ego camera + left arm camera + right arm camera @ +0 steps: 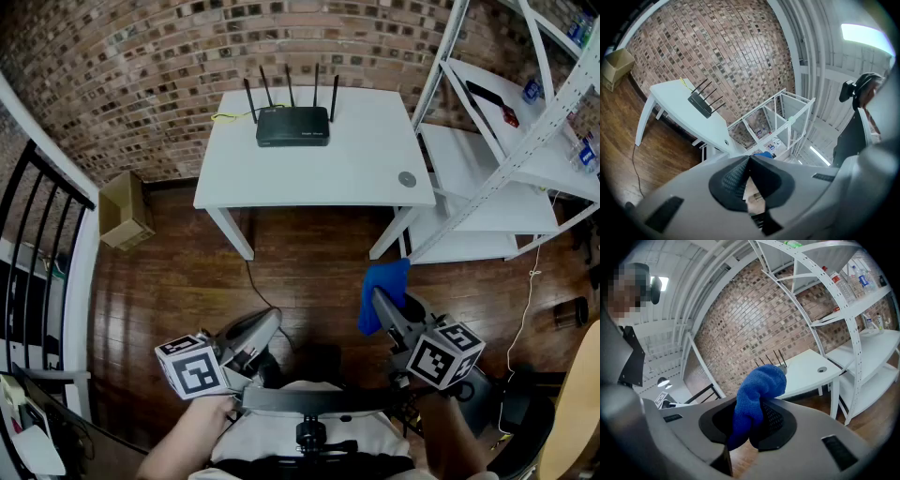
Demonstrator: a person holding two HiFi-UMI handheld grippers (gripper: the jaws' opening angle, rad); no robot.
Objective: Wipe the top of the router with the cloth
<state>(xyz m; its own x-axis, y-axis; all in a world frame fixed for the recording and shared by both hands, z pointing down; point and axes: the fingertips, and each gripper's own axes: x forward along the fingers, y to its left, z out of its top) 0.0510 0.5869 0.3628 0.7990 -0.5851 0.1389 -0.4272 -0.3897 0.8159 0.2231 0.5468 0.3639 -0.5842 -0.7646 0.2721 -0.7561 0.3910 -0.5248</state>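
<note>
A black router (292,126) with several upright antennas sits at the back of a white table (366,178), far ahead of both grippers. It also shows small in the left gripper view as the router (701,104), and only its antennas (772,358) peek past the cloth in the right gripper view. My right gripper (379,302) is shut on a blue cloth (384,292), which bulges up between the jaws as the blue cloth (754,399). My left gripper (274,317) is held low over the wooden floor, jaws shut with nothing in them (748,160).
A white metal shelving unit (511,150) stands right of the table. A cardboard box (125,208) sits on the floor at the left by a black railing (37,244). A cable (258,286) runs down from the table across the wooden floor.
</note>
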